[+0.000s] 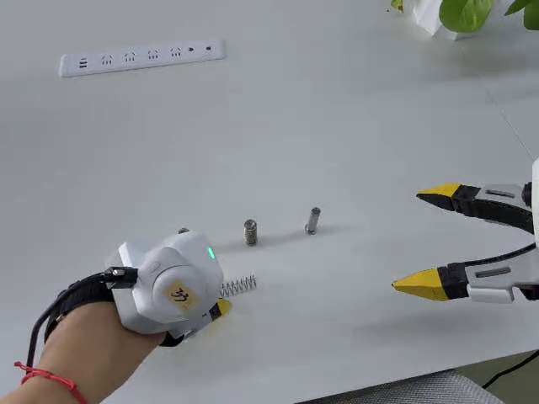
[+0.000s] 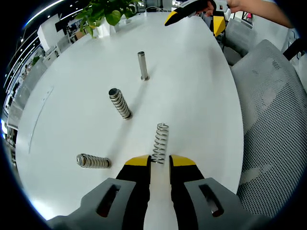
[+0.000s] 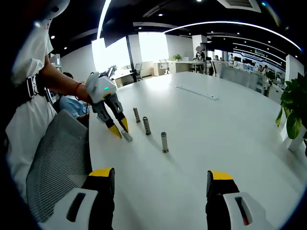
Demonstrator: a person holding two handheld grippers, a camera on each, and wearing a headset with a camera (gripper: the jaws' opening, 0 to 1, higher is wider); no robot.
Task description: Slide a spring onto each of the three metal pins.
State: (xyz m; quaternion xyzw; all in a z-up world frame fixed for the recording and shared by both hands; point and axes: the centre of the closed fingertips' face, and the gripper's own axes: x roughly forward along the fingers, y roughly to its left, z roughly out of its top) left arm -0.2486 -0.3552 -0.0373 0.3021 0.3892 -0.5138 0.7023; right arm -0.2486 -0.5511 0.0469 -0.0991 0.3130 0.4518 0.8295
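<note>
- White worktop (image 1: 337, 109) in a big open office, and a white power strip (image 1: 141, 57) lies at its far left edge.
- Down at the near left, the left gripper (image 1: 219, 308) sits low over the worktop in a strapped hand. Its yellow-tipped fingers (image 2: 137, 162) are drawn almost together, pinching the near end of a loose spring (image 1: 238, 286).
- That spring sticks out ahead of the fingertips and points toward the row of pins. Whether its free end touches the worktop, I cannot tell.
- Now the pins: the left pin (image 2: 92, 161) wears a spring along its length and stands just beside the left gripper.
- Next along, the middle pin (image 1: 250, 232) also carries a spring, coils stacked up its shaft.
- Then the bare pin (image 1: 312, 220), a plain metal shaft standing on the worktop, apart from the loose spring.
- Over on the right, the right gripper (image 1: 428, 240) hangs above the worktop, well clear of the pins. Its fingers (image 1: 440, 194) are spread wide with nothing between them.
- At the far right corner there's a leafy plant (image 1: 463, 13).
</note>
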